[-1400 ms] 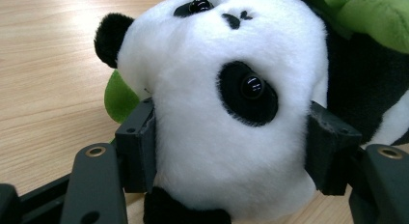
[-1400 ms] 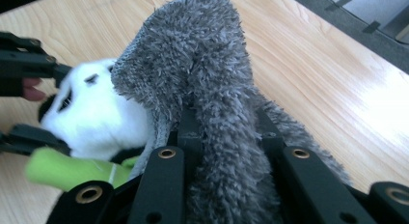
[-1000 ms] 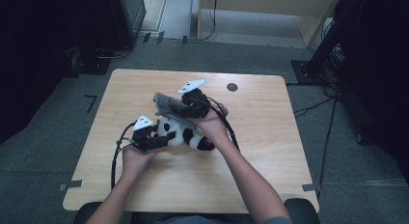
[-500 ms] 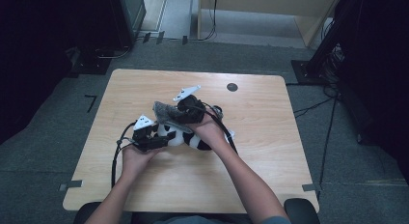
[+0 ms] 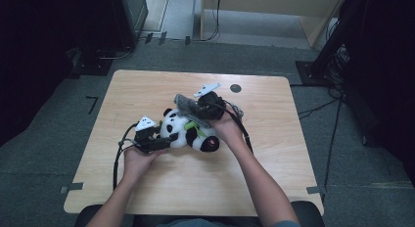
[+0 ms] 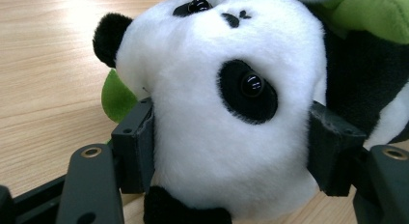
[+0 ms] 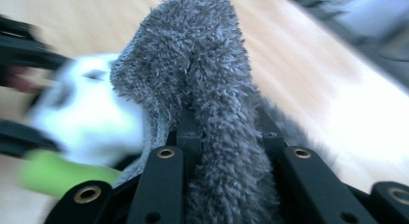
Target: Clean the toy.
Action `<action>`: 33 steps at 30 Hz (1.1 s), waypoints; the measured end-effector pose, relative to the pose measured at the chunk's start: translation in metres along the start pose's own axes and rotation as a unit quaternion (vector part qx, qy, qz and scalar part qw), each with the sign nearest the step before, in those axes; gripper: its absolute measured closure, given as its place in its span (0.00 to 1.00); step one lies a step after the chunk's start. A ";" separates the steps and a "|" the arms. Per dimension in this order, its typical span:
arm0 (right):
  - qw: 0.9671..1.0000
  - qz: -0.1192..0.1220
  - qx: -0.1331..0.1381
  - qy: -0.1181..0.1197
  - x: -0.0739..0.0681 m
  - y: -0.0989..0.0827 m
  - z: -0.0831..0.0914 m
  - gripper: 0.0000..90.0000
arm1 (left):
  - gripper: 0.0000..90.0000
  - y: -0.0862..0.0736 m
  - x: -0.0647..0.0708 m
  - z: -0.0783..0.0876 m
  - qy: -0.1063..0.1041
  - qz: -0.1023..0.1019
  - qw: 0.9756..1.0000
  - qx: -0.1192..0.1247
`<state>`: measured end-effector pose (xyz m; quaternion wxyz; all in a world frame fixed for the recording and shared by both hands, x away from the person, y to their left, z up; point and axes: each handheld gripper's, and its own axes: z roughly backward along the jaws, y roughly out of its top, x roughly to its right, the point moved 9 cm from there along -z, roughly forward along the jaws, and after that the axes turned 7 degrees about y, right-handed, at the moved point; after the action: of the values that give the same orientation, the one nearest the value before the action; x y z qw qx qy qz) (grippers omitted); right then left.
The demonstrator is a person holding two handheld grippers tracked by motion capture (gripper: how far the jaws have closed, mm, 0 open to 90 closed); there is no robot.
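A toy panda [image 5: 188, 134] lies on its side near the middle of the tabletop [image 5: 274, 173], head toward nine o'clock and feet toward four o'clock in the high view. The left gripper [image 5: 164, 141] comes in from about eight o'clock, and its jaws hold the panda's white head from both sides; in the left gripper view the black pads press into the fur of the head [image 6: 226, 113] at nine and three o'clock, with a green leaf [image 6: 118, 96] showing behind the left pad. The left hand [image 5: 137, 161] rests on the wood just behind it.

The right gripper [image 5: 188, 107] sits at the panda's twelve o'clock, over its body. Its jaws stand narrow and grip a fuzzy grey cloth [image 7: 207, 103], which rises between them toward twelve o'clock in the right gripper view and drapes over the panda's back. The right hand [image 5: 227, 126] lies at the toy's three o'clock. A small dark round mark [image 5: 236, 88] sits on the tabletop near the far edge, at about one o'clock from the toy.
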<state>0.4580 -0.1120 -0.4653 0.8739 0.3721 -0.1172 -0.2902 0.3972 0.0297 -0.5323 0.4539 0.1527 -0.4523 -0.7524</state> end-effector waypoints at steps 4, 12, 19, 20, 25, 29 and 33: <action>0.999 -0.042 0.008 0.015 0.011 -0.007 0.008 0.81 | 0.34 0.000 0.001 0.000 0.001 -0.001 1.000 0.002; 0.997 -0.051 0.052 0.038 0.002 0.003 0.034 0.80 | 0.33 0.000 0.001 0.000 0.002 0.001 1.000 0.000; 0.996 -0.035 0.072 0.044 -0.010 -0.004 0.057 0.78 | 0.34 0.001 0.003 0.002 0.002 0.016 1.000 -0.011; 0.996 -0.034 0.073 0.046 -0.012 -0.009 0.058 0.78 | 0.34 0.001 0.003 0.002 0.000 0.019 1.000 -0.012; 0.997 -0.031 0.060 0.047 -0.017 -0.035 0.052 0.78 | 0.34 0.001 0.003 0.002 -0.003 0.020 1.000 -0.008; 0.996 -0.034 0.068 0.052 -0.016 -0.046 0.046 0.77 | 0.34 0.001 0.003 0.001 0.000 0.018 1.000 -0.009; 0.995 -0.033 0.073 0.053 -0.016 -0.054 0.042 0.78 | 0.34 0.000 0.003 0.001 0.001 0.018 1.000 -0.010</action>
<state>0.4053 -0.1566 -0.4746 0.8392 0.4536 -0.0789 -0.2894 0.3947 0.0276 -0.5307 0.4696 0.1405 -0.4474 -0.7480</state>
